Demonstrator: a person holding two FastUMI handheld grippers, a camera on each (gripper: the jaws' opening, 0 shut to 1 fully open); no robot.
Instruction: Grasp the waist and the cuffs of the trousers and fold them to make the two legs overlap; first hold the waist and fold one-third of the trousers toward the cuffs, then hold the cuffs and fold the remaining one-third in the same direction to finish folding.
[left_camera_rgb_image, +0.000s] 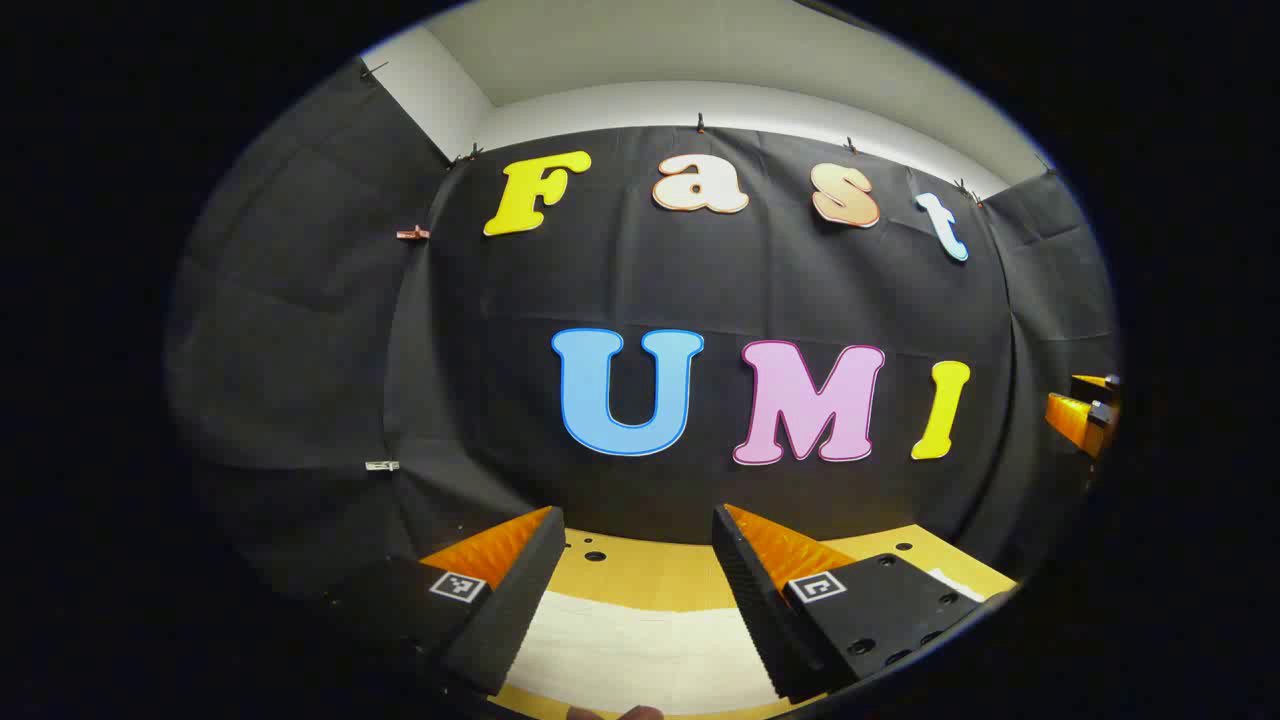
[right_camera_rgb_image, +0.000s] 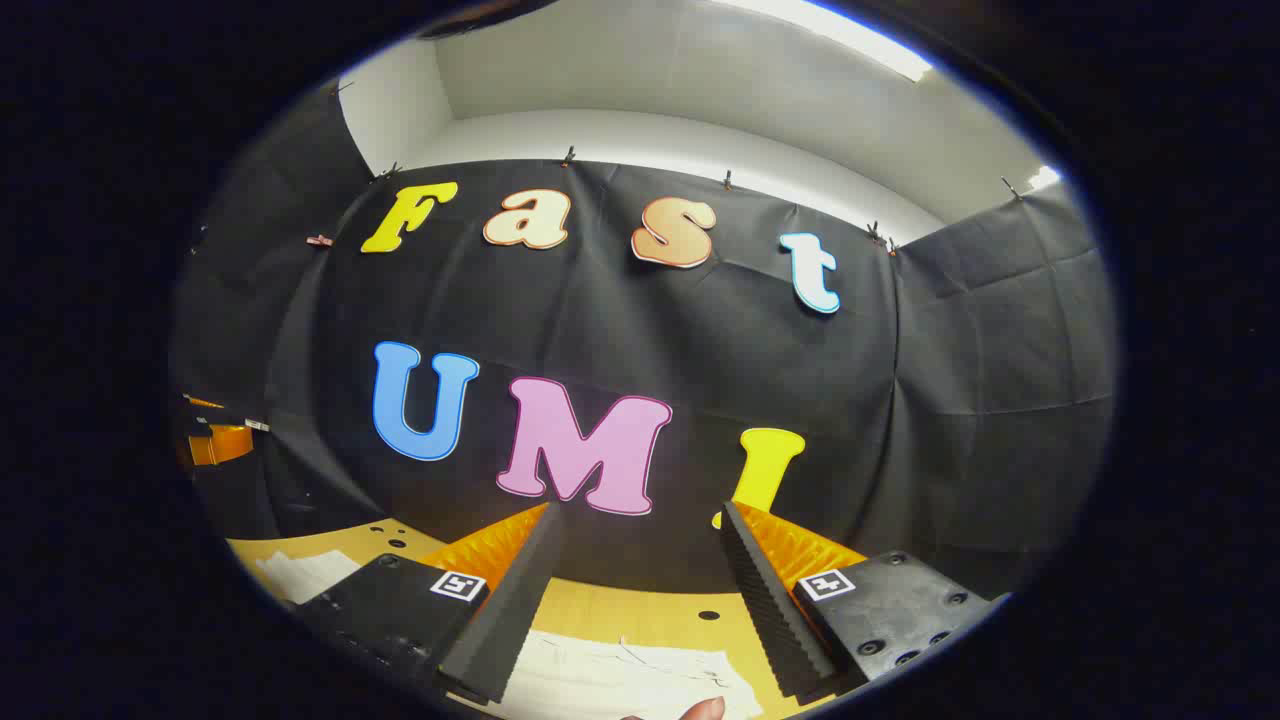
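Both hand-held grippers, left (left_camera_rgb_image: 636, 580) and right (right_camera_rgb_image: 636, 590), gape empty above trousers (left_camera_rgb_image: 630, 650) on table (left_camera_rgb_image: 650, 570).

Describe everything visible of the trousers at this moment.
Little of the trousers shows: a pale, whitish cloth lying flat on the wooden table. In the left gripper view it is a smooth band below the open left gripper; in the right gripper view it looks faintly creased under the open right gripper. Neither gripper touches it. Waist and cuffs cannot be told apart.
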